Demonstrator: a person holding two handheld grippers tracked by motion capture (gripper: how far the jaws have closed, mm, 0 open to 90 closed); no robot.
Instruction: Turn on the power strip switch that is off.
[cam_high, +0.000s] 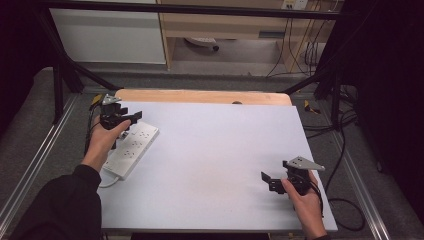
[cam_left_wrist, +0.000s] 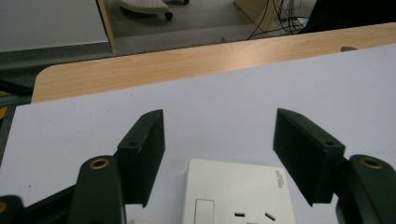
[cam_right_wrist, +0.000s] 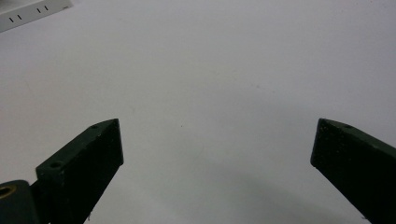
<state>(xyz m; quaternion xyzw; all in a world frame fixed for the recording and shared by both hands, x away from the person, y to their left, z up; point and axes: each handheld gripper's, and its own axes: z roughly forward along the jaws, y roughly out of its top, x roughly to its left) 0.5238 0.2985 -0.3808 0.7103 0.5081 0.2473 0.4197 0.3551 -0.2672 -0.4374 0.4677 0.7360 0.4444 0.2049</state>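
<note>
A: Power strip (cam_high: 131, 148), white, lies at about nine o'clock on the bench (cam_high: 215, 150), near the left edge, with its long side slanted. Its cord leaves from the near end.

B: And the left claw (cam_high: 131, 119)?

A: It hangs just above the far end of the power strip, released, jaws wide apart. In the left gripper view (cam_left_wrist: 219, 154) the end of the strip sits between the two jaws and lower than them. I cannot tell if anything touches it.

B: The right claw (cam_high: 266, 179)?

A: It is at about four o'clock, well apart from the strip, also released, and it holds nothing. In the right gripper view (cam_right_wrist: 217, 154) there is bare bench between the jaws and one corner of the strip (cam_right_wrist: 28, 13) far at eleven o'clock.

B: What could go wrong from here?

A: I think the strip is wide for the jaws. If the claw comes down a little off centre, one jaw may land on top of the casing and push it, so the strip turns on the smooth surface. Also, lifted by one end alone, it may tilt and slip out, and the cord could drag it back.
</note>
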